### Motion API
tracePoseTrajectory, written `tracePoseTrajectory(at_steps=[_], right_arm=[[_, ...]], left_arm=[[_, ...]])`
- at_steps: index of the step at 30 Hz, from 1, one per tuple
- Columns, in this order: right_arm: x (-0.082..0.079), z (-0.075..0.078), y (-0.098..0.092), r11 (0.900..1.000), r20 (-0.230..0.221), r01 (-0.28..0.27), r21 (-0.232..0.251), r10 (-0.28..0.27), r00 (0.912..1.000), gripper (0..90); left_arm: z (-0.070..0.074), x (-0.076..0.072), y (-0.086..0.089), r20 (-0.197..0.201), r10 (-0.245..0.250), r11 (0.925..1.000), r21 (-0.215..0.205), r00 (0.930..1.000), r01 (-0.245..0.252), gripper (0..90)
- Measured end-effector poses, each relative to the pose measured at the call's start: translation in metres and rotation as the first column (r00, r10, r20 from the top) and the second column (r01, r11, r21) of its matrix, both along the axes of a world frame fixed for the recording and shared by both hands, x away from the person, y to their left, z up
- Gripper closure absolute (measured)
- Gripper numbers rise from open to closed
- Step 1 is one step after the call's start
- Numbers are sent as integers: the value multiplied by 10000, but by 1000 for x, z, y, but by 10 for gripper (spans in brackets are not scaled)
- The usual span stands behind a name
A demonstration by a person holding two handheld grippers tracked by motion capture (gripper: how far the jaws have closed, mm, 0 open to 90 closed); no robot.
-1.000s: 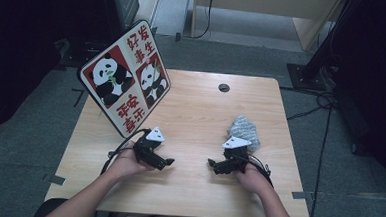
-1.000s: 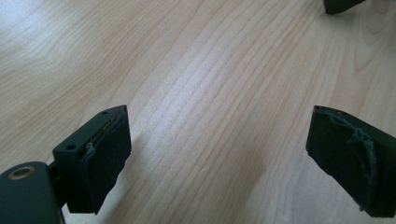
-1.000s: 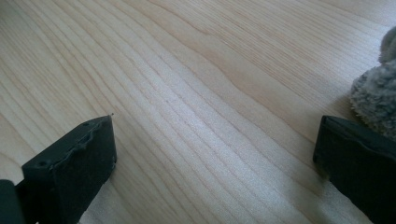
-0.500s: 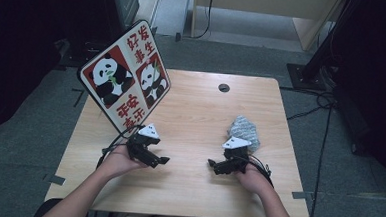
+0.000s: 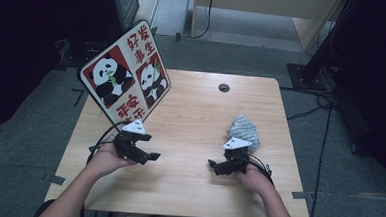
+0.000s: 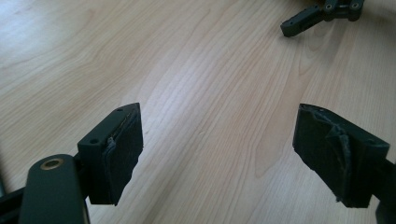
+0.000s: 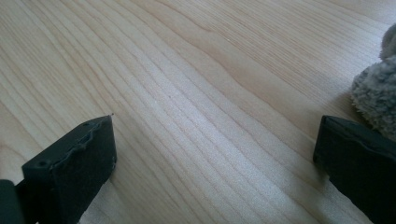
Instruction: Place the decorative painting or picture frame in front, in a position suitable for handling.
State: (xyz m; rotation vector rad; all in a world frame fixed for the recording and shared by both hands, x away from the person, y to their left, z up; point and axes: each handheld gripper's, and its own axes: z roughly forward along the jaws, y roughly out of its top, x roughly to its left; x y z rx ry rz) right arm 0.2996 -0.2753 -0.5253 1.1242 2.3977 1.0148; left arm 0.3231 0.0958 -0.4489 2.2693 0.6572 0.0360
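Observation:
A grey fuzzy cloth (image 5: 244,130) lies crumpled on the right side of the wooden table (image 5: 196,103). My right gripper (image 5: 216,167) rests low on the table just in front of the cloth, open and pointing left; its own view shows wide jaws over bare wood with the cloth (image 7: 377,93) at the right edge. My left gripper (image 5: 150,155) is held at the front left, open and empty, pointing right. Its view shows bare wood between the jaws and the right gripper's fingertips (image 6: 299,24) at the top.
A panda sign board (image 5: 124,75) with red characters leans over the table's left back part, close behind my left hand. A small round cable hole (image 5: 224,87) sits near the far edge. Cables trail on the floor at right.
My left gripper has shifted slightly left and back toward the panda board. The right gripper and the cloth have stayed put.

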Motion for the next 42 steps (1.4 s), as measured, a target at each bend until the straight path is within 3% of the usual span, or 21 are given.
tracePoseTrajectory(at_steps=[9,18,27,29,33,42], right_arm=[[0,0,0,10000,-3,-2,6,2,10000,0],[0,0,0,10000,-9,-9,7,9,10000,0],[0,0,0,10000,-9,-18,6,18,10000,0],[0,0,0,10000,-8,-18,7,18,10000,0],[0,0,0,10000,-10,-25,9,25,10000,0],[0,0,0,10000,-10,-42,7,42,10000,0]], left_arm=[[4,-3,23,28,468,9989,-49,9989,-468,176],[9,-5,44,14,904,9953,-352,9959,-903,213],[13,-6,67,-28,1409,9881,-617,9900,-1408,240],[14,-5,73,-183,1520,9857,-715,9882,-1529,243],[13,-7,81,-248,1715,9841,-427,9849,-1724,252],[20,-9,108,-393,2244,9661,-1222,9737,-2276,250]])
